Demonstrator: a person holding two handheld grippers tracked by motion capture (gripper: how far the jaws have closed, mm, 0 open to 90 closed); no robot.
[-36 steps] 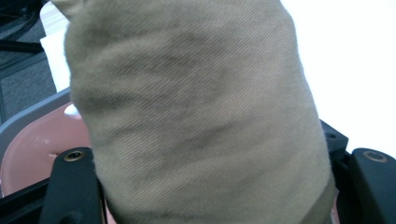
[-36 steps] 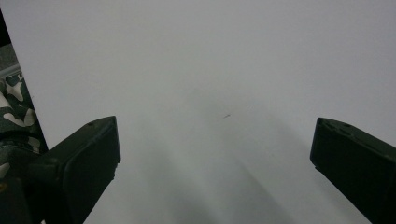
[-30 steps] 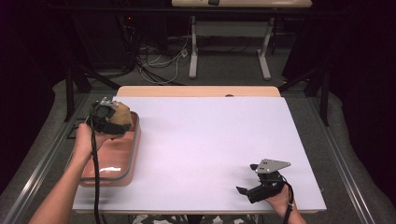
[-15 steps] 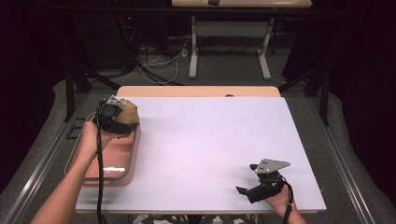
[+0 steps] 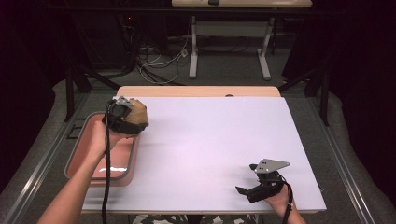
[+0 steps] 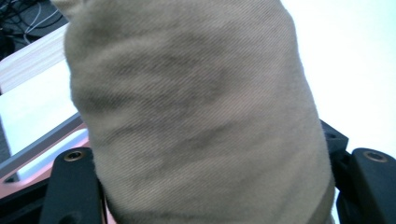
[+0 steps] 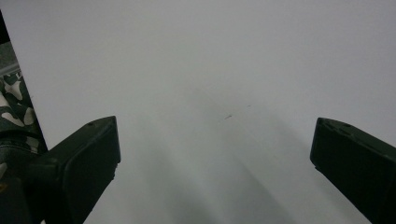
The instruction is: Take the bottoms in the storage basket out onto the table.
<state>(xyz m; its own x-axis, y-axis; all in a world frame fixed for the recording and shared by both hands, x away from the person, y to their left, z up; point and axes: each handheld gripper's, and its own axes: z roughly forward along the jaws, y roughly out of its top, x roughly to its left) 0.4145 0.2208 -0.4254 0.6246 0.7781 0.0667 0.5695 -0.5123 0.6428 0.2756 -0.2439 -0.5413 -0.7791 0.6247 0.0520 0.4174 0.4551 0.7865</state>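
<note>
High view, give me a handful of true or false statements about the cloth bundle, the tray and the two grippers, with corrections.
1. The left gripper is clamped on a tan cloth bundle. True.
2. The bundle lies flat in the pink tray. False: it is held up in the jaws, above the tray's far end and the edge of the white table.
3. The right gripper holds a second cloth. False: its jaws stand open with nothing between them.
4. The right gripper sits near the table's near right corner. True.
5. The tray sits at the table's right edge. False: it sits at the left edge.
</note>
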